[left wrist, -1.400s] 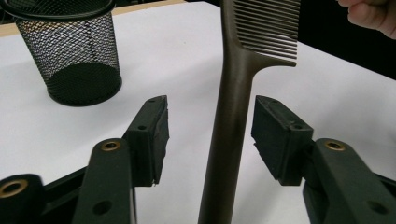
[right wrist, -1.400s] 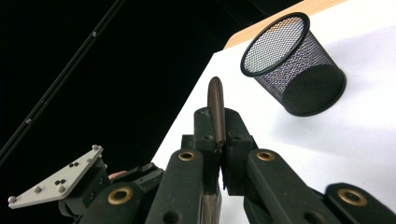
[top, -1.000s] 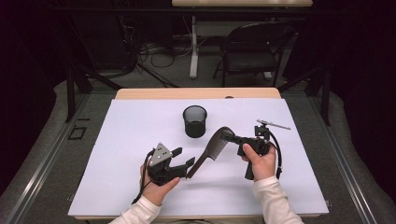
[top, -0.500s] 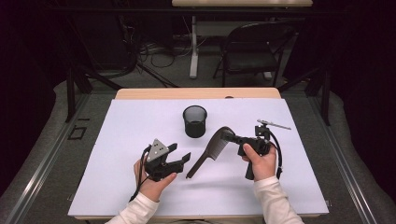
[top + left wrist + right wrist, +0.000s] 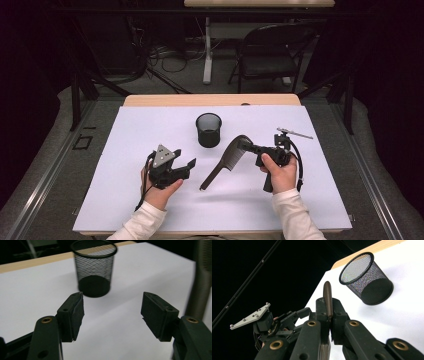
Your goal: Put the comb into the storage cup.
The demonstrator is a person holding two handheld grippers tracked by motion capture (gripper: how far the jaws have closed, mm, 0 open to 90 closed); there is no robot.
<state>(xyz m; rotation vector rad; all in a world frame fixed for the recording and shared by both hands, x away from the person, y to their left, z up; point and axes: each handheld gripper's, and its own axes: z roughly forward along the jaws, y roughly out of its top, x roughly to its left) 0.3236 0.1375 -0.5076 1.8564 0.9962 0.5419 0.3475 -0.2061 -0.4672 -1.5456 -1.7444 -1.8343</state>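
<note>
A dark comb [image 5: 225,162] slants from its broad toothed end down-left to its thin handle tip, raised off the white table top [image 5: 130,150]. My right gripper [image 5: 248,147] is shut on the broad end; the right gripper view shows the comb's edge [image 5: 327,300] pinched between the jaws. My left gripper [image 5: 186,167] is open with nothing in it, a short way left of the handle tip. Through its jaws [image 5: 112,307] I see a black mesh cup [image 5: 94,270] standing upright, and the blurred comb [image 5: 203,277] at the right. The cup [image 5: 208,129] stands behind both grippers.
The table's wooden back edge [image 5: 210,100] lies just beyond the cup. A dark chair [image 5: 272,52] and cables on the floor sit behind the table. The left gripper with its grey plate [image 5: 252,317] appears far off in the right gripper view.
My left gripper has drawn back to the left, away from the comb's handle tip. The right gripper and the comb have stayed put.
</note>
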